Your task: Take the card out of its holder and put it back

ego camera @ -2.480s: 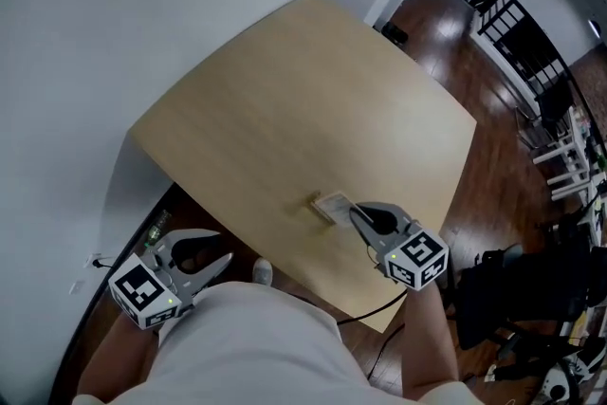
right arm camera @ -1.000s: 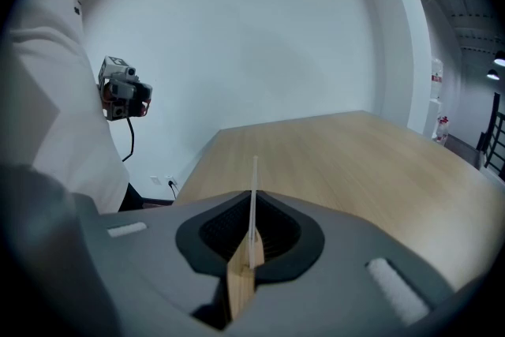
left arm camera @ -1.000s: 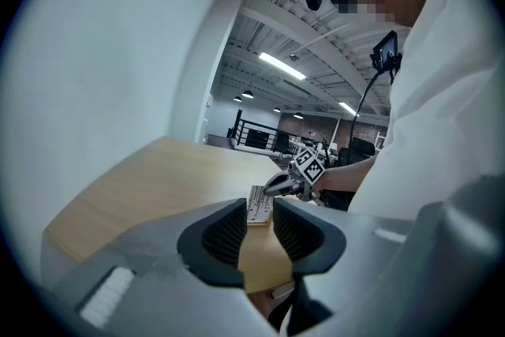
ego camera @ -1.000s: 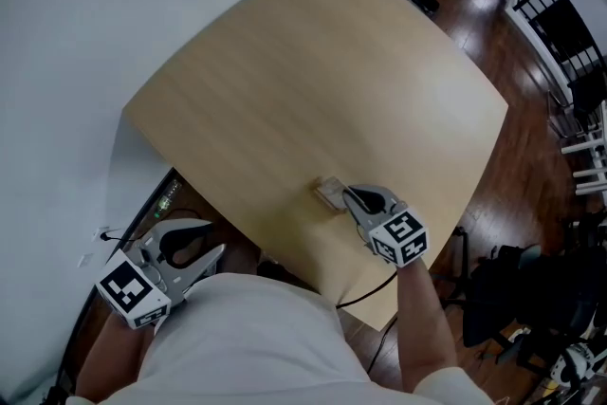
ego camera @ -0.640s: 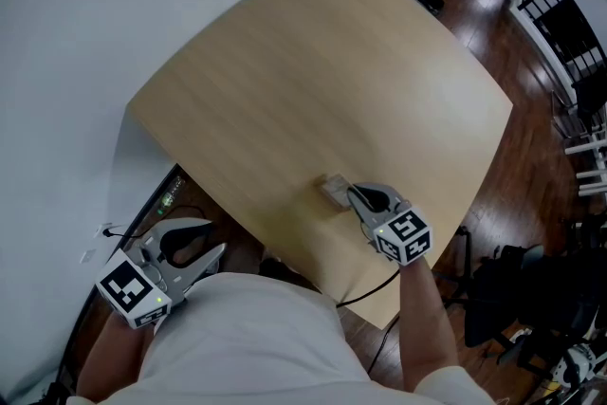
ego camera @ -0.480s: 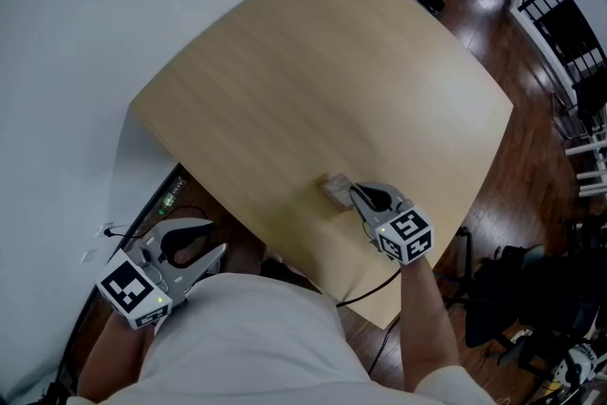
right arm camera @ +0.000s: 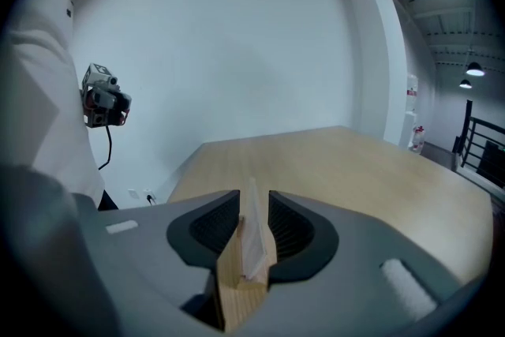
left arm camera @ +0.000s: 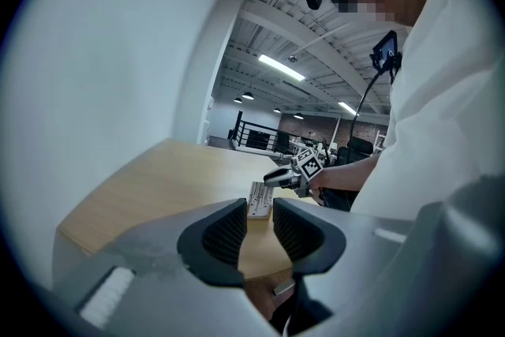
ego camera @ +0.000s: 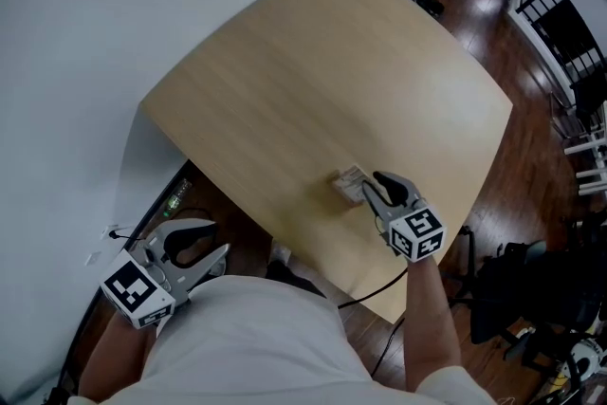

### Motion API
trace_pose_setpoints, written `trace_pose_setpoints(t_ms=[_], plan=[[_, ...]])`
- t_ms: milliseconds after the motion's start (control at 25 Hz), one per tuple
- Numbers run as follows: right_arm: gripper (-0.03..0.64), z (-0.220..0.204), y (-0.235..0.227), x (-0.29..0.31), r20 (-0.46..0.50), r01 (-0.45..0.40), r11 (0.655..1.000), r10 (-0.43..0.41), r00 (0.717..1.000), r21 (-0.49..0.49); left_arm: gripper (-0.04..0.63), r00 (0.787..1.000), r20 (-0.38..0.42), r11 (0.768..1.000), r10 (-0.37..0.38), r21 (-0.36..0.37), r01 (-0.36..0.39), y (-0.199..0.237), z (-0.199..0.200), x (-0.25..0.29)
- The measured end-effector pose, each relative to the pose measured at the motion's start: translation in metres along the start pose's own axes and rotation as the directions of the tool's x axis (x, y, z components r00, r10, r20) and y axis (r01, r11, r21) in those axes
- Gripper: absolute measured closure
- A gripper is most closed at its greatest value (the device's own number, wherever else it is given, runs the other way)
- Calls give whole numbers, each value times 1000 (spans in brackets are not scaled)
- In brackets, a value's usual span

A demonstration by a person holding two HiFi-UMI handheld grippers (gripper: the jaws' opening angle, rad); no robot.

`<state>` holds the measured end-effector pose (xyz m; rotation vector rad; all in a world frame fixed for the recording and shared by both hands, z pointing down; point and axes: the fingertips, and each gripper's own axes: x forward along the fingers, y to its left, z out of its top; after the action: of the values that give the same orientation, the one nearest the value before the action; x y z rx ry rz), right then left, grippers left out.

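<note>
A pale card (right arm camera: pixel 251 237) stands upright in a small wooden holder (right arm camera: pixel 231 290) near the front edge of the light wood table (ego camera: pixel 313 81). My right gripper (right arm camera: pixel 253 211) straddles the card with a thin gap on each side, and its jaws are opening. In the head view the card and holder (ego camera: pixel 349 183) sit just left of the right gripper (ego camera: pixel 370 189). My left gripper (ego camera: pixel 216 258) hangs off the table at the lower left, open and holding nothing. The left gripper view shows the left gripper (left arm camera: pixel 259 229), and beyond it the holder (left arm camera: pixel 259 200) and the right gripper (left arm camera: pixel 278 177).
A white wall runs along the table's left and far sides. Dark wood floor, black chairs (ego camera: pixel 555 14) and dark equipment (ego camera: pixel 531 299) lie to the right. A cable (ego camera: pixel 379 294) trails off the table's front edge beneath my right arm.
The right gripper has stayed at the card holder, shifting slightly to the right along with the head view. The left gripper has not moved.
</note>
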<state>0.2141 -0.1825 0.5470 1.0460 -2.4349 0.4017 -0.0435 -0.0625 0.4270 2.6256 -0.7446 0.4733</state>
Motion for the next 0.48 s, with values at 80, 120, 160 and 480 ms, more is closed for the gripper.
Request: trace_pose_setpoints(t_ms=[80,120,160,480], plan=[[497,10,4,-8,23,49,999,-49,999,-8,483,1000,7,1000,-12,9,12,1,-1,-10],[497,16,7,-13,34,75,997,-75,997,-10,482,1000,11,1000,-20,12,20,0,-1,-15],[497,22,11,-19,45,101,995,-100,994,-7,482,999,14,999,-30,18,30,0,-1,-21],[494,60,114,-78,121,258,965,-261,958,34,483,989,16,985,-145,93,143,2,-7,-92]])
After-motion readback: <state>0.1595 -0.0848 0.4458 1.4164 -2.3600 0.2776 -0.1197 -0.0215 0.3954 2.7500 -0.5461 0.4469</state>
